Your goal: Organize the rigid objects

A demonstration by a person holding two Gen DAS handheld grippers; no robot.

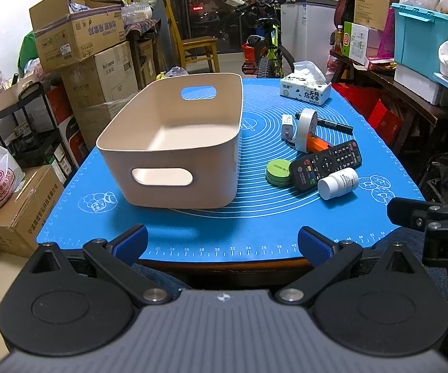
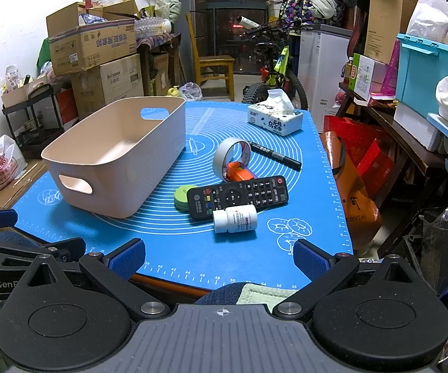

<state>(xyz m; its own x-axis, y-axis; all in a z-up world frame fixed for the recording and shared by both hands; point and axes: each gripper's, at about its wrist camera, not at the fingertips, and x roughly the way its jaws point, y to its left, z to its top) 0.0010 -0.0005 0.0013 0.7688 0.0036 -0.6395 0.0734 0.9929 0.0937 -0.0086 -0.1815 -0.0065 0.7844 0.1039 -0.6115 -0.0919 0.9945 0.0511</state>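
An empty beige bin (image 1: 174,143) (image 2: 121,155) with cut-out handles stands on the left of the blue mat (image 1: 224,223) (image 2: 193,248). To its right lie a black remote (image 1: 326,164) (image 2: 239,196), a white pill bottle (image 1: 338,183) (image 2: 235,218), a green round tin (image 1: 277,172) (image 2: 181,197), a tape roll (image 1: 305,127) (image 2: 230,157), an orange object (image 1: 316,145) (image 2: 239,171), a black marker (image 1: 336,125) (image 2: 275,154) and a white charger (image 1: 287,126). My left gripper (image 1: 222,245) and right gripper (image 2: 219,259) hover open at the near table edge, holding nothing.
A tissue pack (image 1: 305,88) (image 2: 275,118) sits at the mat's far right. Cardboard boxes (image 1: 78,37) and a black cart (image 1: 28,124) crowd the left side. A bicycle (image 1: 267,49), a wooden chair (image 2: 211,62) and loaded shelves (image 2: 410,93) surround the table.
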